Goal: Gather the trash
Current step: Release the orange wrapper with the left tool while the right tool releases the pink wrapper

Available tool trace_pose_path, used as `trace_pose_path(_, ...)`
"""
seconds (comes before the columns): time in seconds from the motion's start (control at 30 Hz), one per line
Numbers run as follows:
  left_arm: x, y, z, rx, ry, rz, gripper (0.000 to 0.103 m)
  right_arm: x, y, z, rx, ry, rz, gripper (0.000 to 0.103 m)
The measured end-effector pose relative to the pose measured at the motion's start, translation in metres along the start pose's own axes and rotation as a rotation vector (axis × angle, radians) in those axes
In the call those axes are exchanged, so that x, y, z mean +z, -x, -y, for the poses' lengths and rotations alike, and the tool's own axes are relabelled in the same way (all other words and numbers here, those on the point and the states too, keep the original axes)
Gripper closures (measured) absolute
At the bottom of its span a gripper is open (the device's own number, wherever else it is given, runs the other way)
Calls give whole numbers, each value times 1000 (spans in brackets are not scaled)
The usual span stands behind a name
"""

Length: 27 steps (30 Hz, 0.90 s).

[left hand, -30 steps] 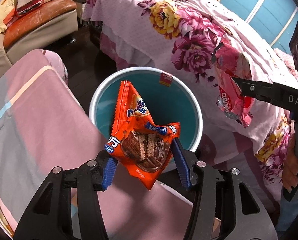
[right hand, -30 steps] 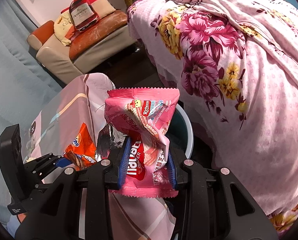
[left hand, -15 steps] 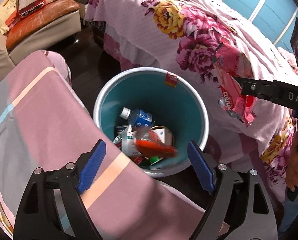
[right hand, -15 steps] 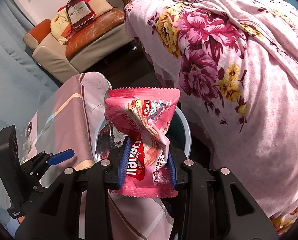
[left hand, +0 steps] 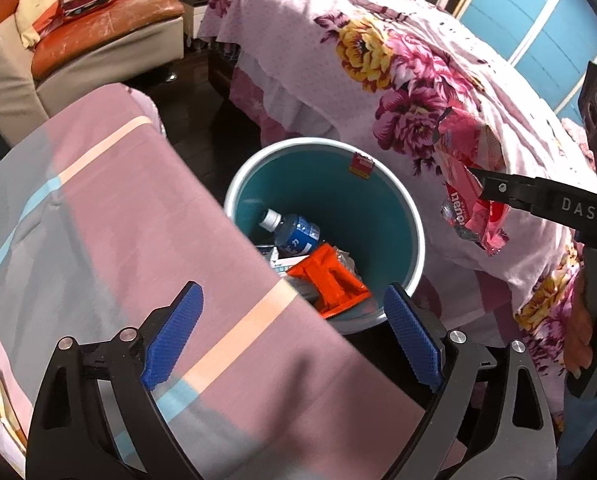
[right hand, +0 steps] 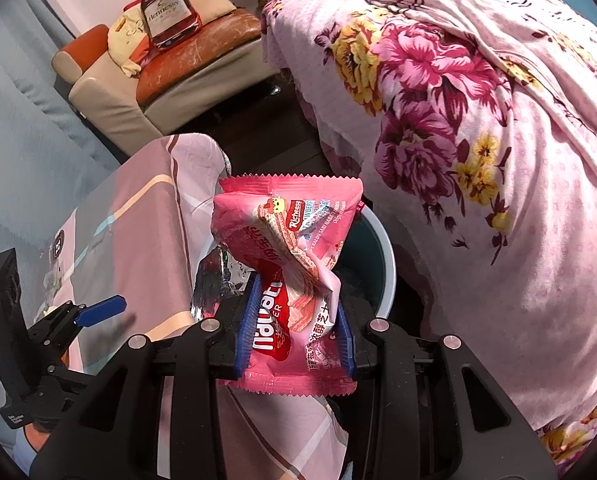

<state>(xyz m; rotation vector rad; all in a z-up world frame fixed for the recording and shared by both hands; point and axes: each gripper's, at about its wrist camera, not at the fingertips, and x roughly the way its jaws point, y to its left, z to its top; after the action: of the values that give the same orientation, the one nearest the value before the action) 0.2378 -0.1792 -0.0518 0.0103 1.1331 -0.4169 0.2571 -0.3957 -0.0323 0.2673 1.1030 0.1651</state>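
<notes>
We pinch the pink strawberry wafer wrapper [right hand: 294, 280] in our right gripper [right hand: 294, 332], held near the teal trash bin [left hand: 412, 216] for dropping. Our left gripper [left hand: 294, 336] hangs spread and empty above it; an orange snack wrapper [left hand: 332, 280] lies inside.

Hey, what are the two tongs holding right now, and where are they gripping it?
Right tongs pinch the crumpled pink wafer wrapper across its lower half. Left tongs are open, holding nothing.
</notes>
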Motion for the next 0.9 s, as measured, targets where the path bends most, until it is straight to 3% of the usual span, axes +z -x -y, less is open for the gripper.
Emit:
trace_pose_path(0.47,-19,18,-34,-13,71,12,11,-1,-13,-27,-34,45,-26,65)
trace_pose_path(0.63,-22,20,-44,-20,91,15,11,1,-17,-33,-43,42,-30,38)
trace_pose_path(0.9,-30,27,-56,-24,120,22,11,-1,-16,-47,-51,54,-41,30)
